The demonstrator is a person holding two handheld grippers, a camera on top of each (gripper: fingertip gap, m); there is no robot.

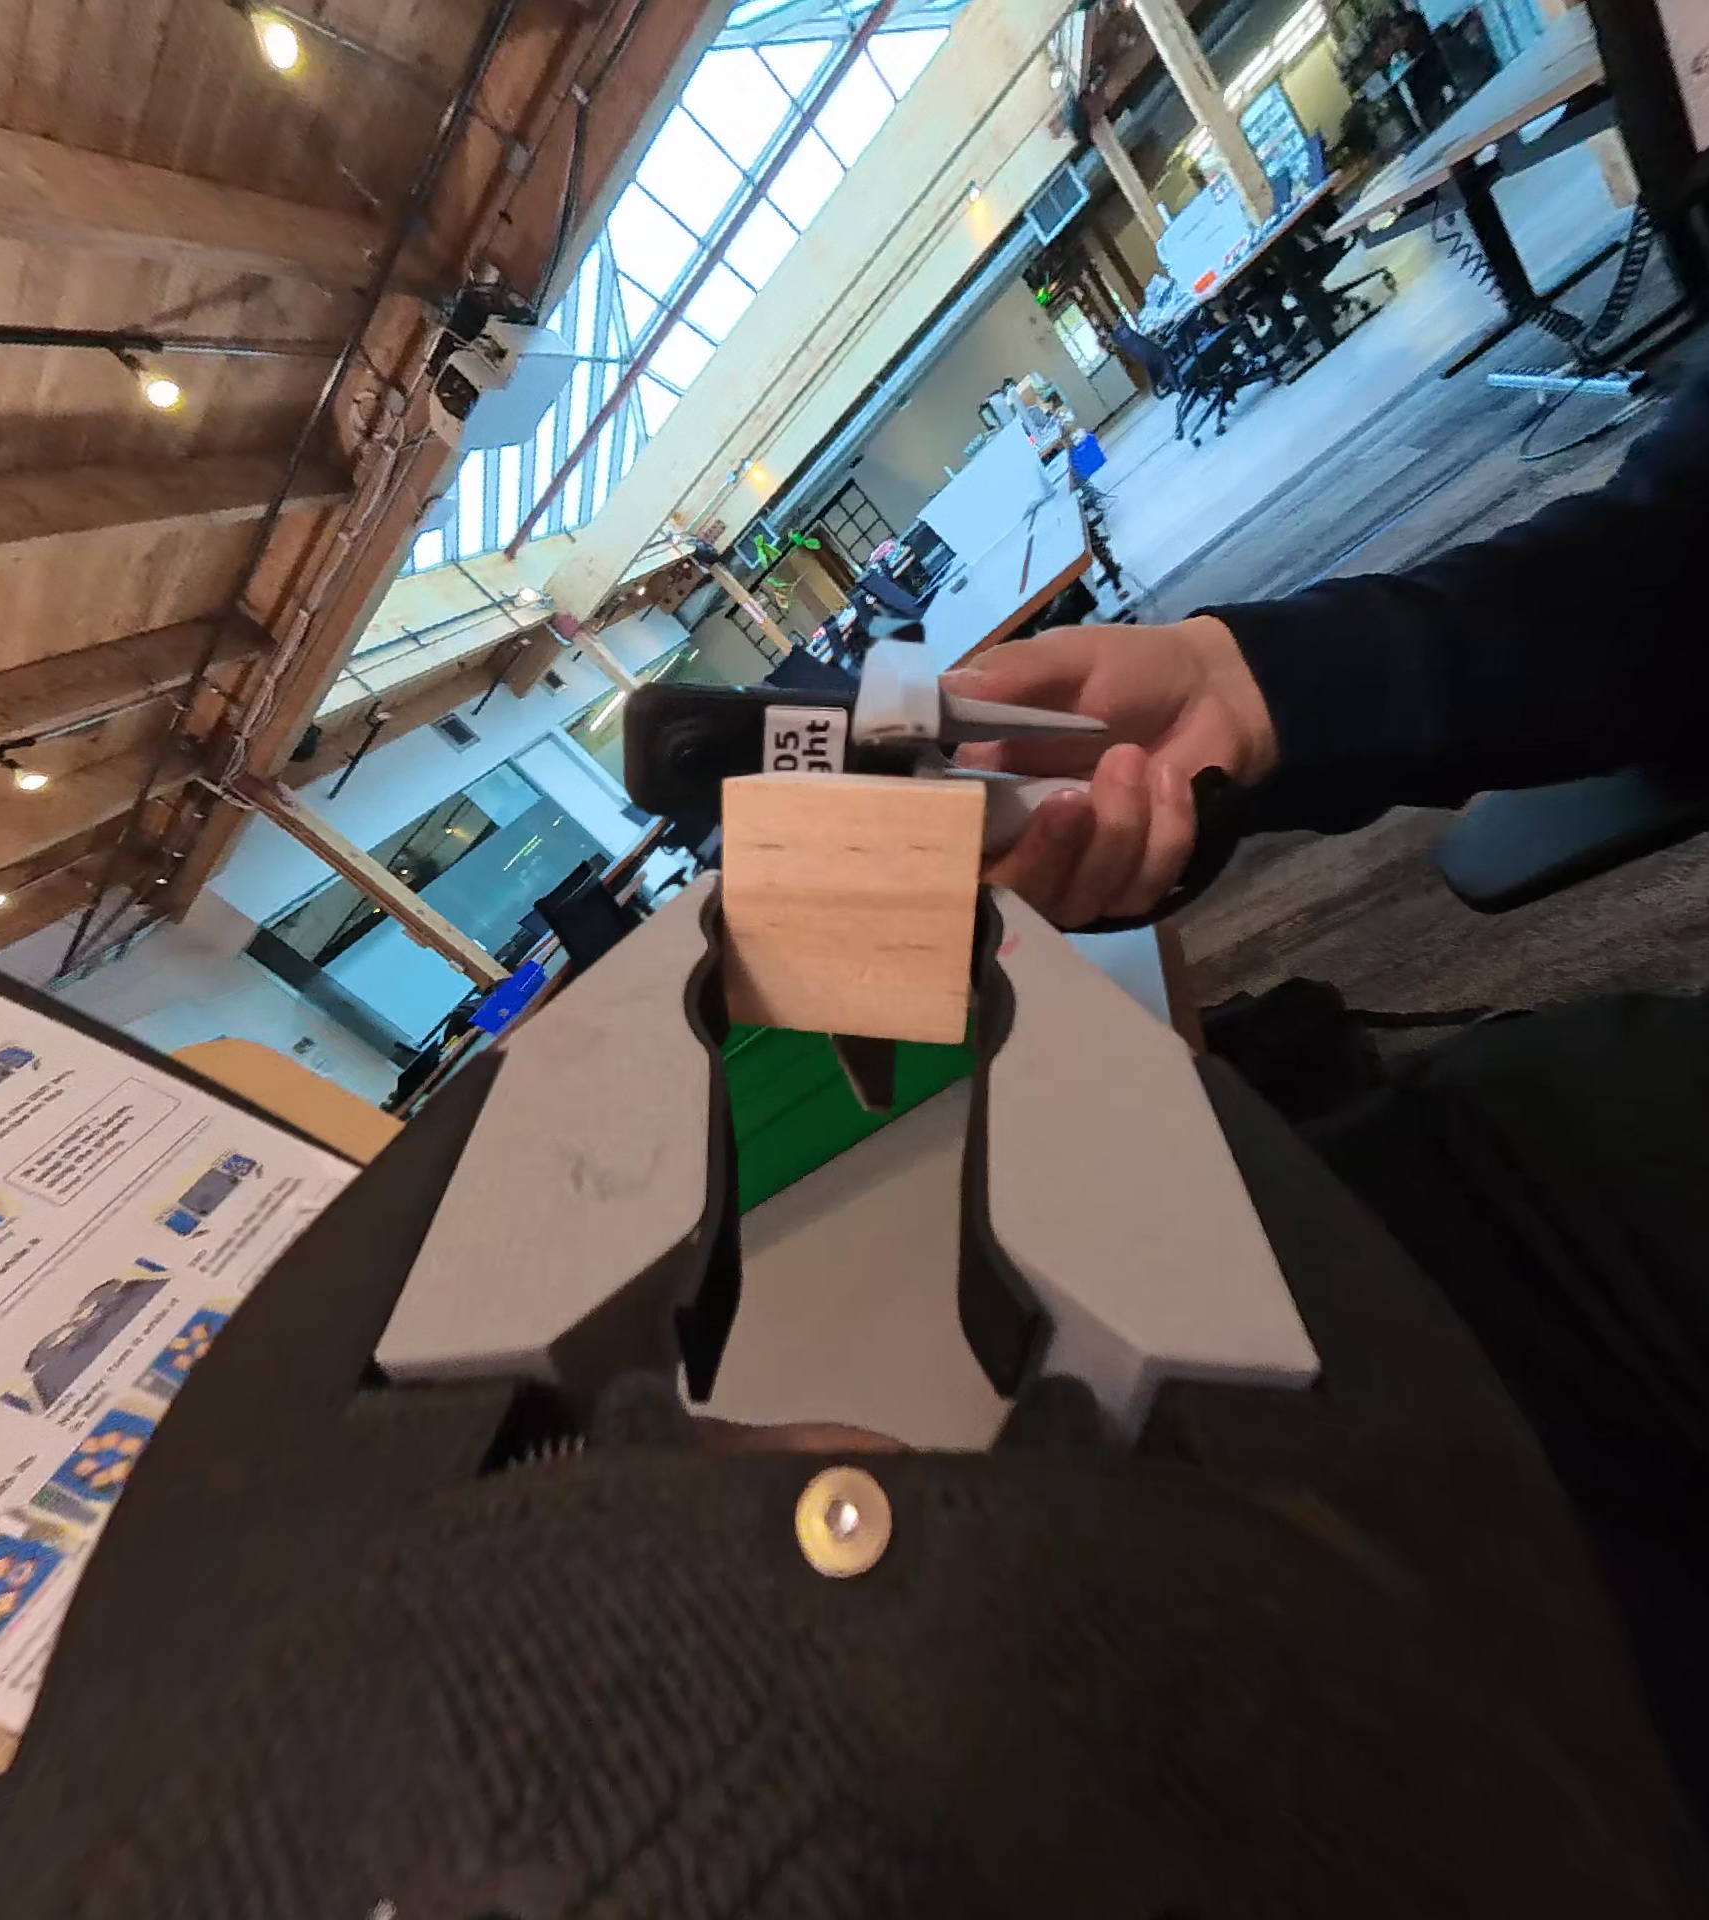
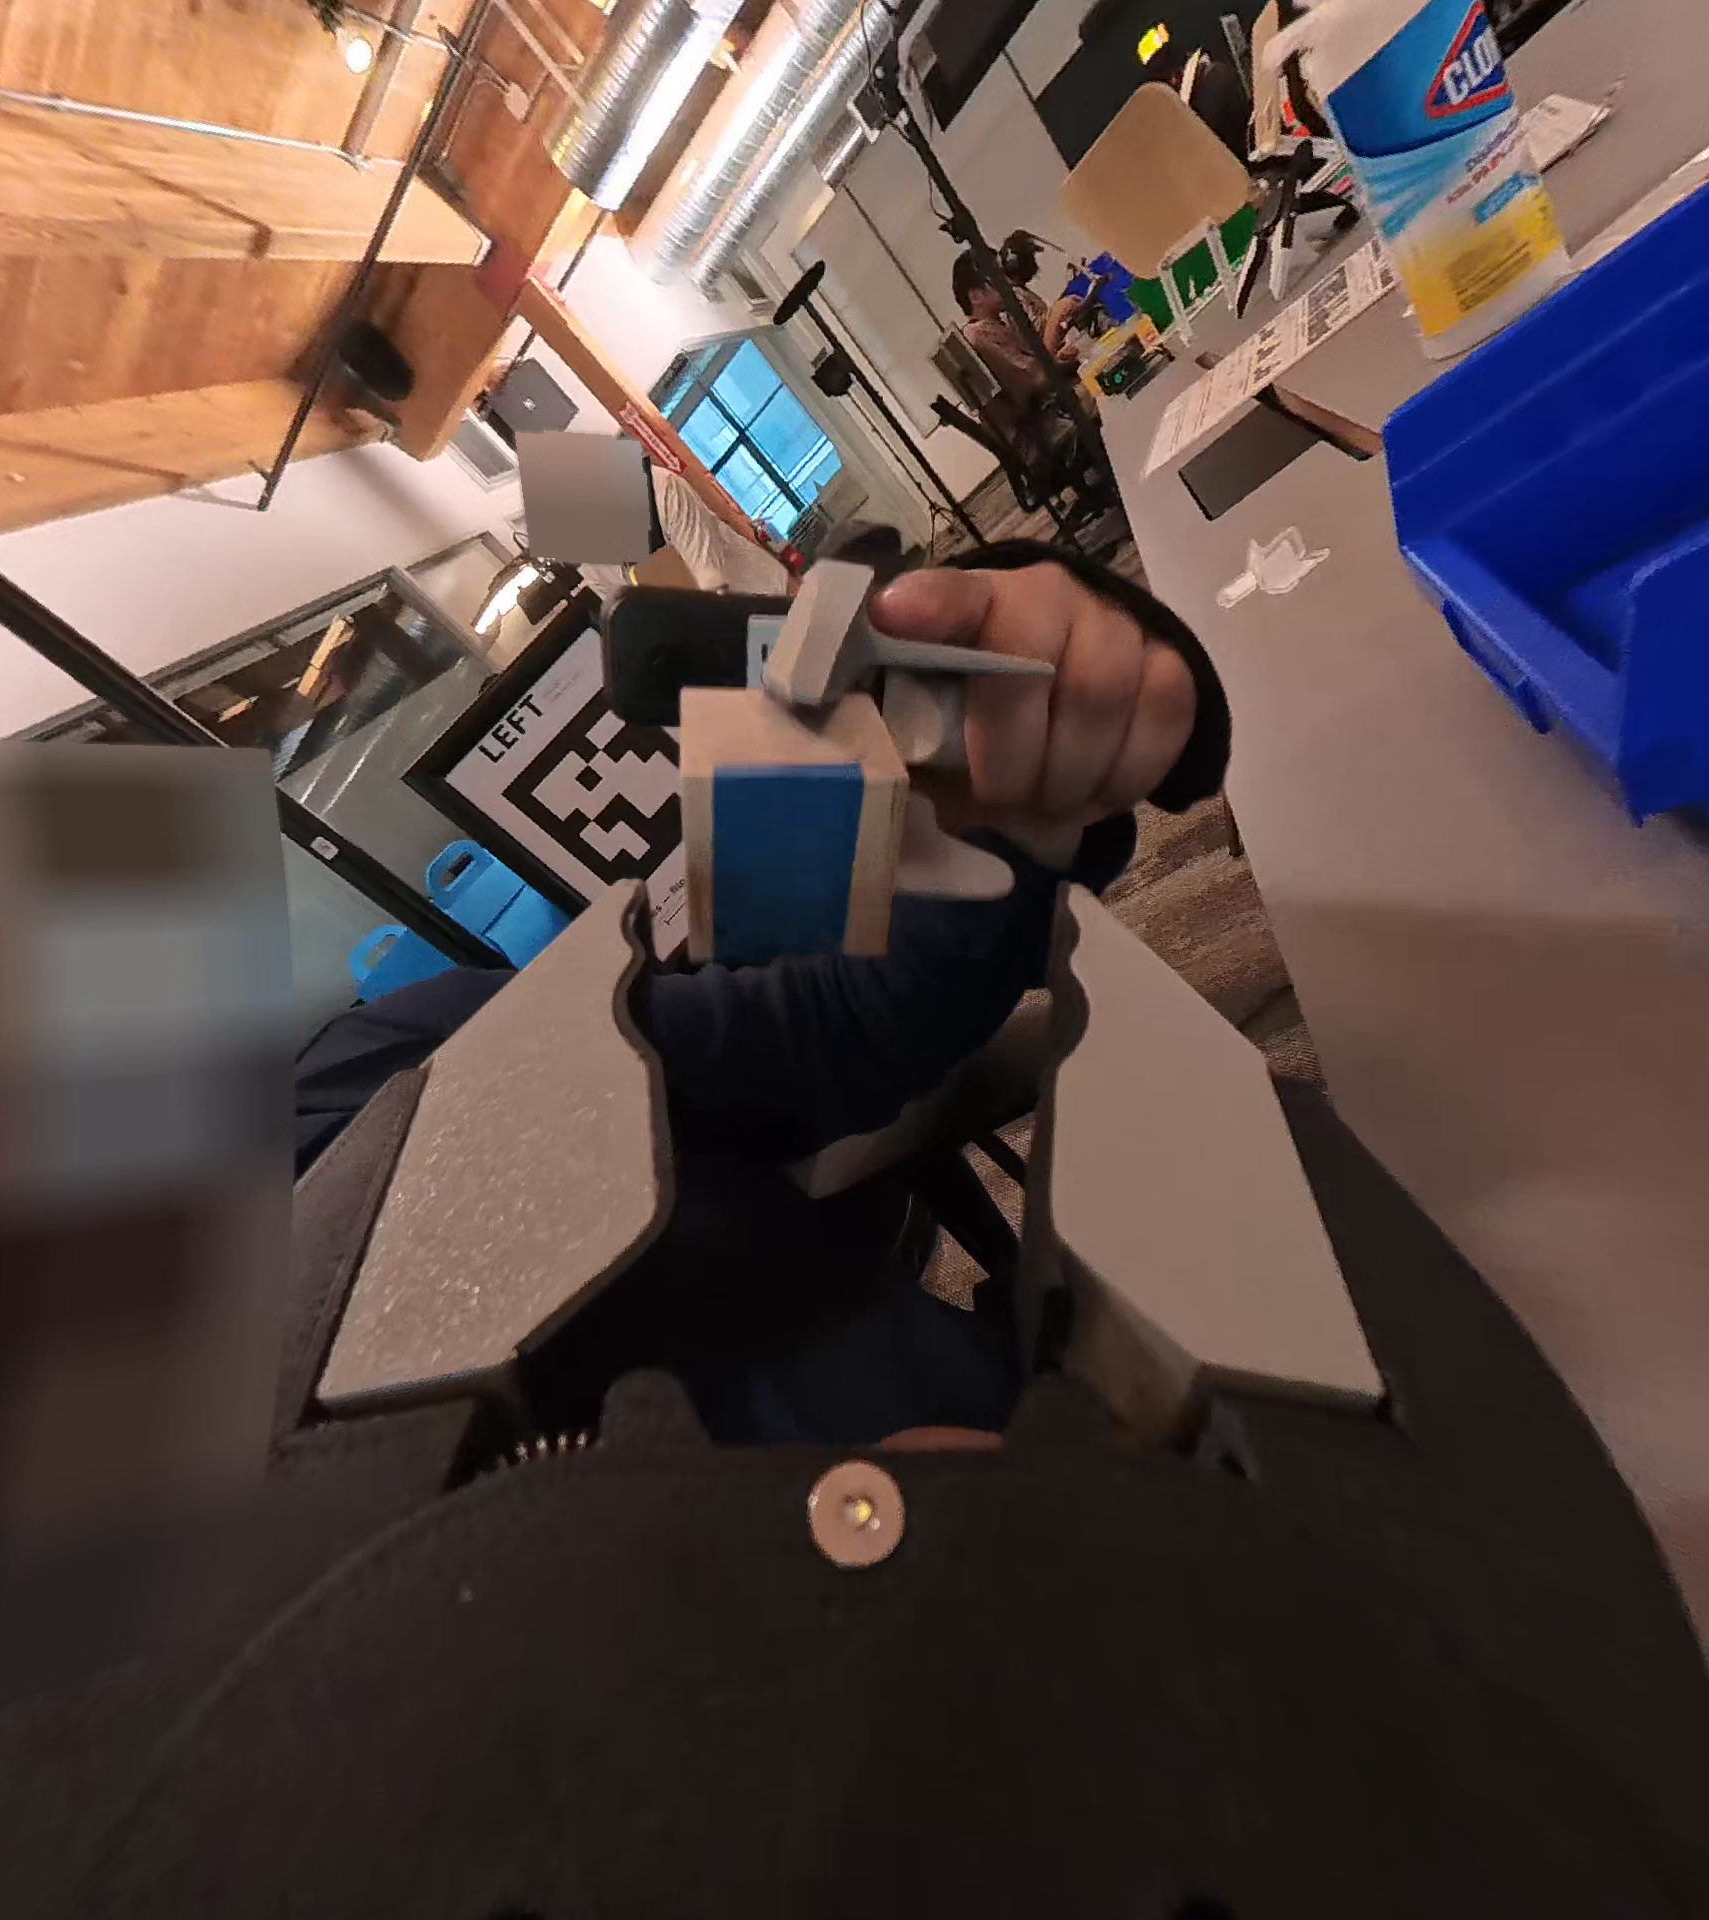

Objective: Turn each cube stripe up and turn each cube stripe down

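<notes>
1. wooden cube point(image 1: 850, 909) sits clamped at the tips of the left gripper point(image 1: 848, 940), held up in the air, plain face toward its camera.
2. right gripper point(image 2: 845, 925) gapes empty; the blue stripe point(image 2: 788, 862) faces it at 12 o'clock.
3. close squarely on the plain side faces, then release left.

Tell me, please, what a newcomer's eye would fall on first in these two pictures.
First comes the wooden cube, held in mid-air at the centre of both views, clamped in the left tool. From the right wrist view its broad blue stripe faces the open right tool, which has not closed on it. After that, the bright blue bin on the grey table at the right stands out.
</notes>
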